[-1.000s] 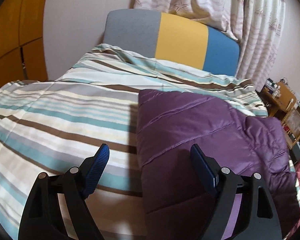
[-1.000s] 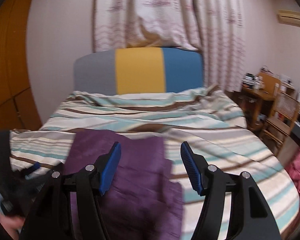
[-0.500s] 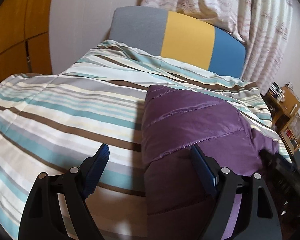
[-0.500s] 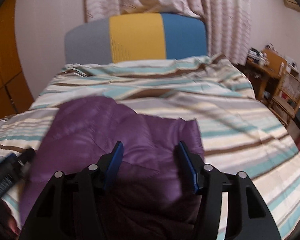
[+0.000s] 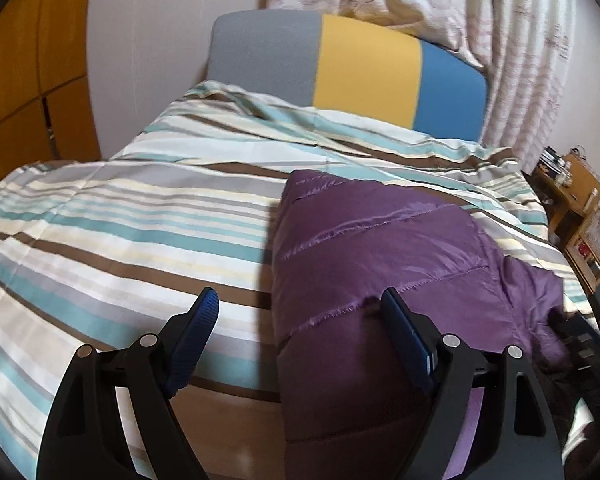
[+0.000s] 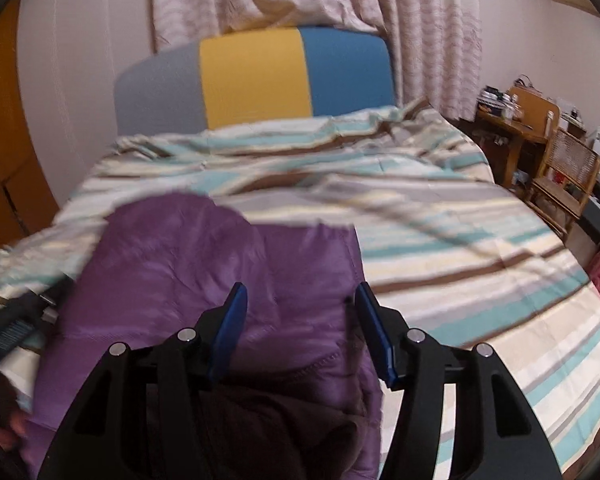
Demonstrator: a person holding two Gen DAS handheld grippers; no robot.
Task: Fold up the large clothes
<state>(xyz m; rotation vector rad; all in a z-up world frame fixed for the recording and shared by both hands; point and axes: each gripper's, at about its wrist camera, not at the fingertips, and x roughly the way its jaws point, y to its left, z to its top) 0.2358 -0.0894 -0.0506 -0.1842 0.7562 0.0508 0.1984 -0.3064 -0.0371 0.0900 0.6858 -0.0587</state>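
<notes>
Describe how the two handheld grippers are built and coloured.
Both look alike. The left gripper and right gripper each have two glossy black plastic fingers with triangular cut-outs and silver pivot pins, tipped with blue ribbed pads. No cables or markings show.

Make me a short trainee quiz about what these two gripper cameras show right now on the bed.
1. True or false: the purple quilted jacket lies on the striped duvet.
2. Which colour is the middle panel of the headboard: A grey, B yellow, C blue?
3. Fill in: in the right wrist view, what lies below the gap of the right hand-held gripper is the ____.

Key
1. True.
2. B, between the grey and the blue panel.
3. Jacket; the pads stand apart and do not press on it. The left hand-held gripper is also open, over the jacket's edge.
</notes>
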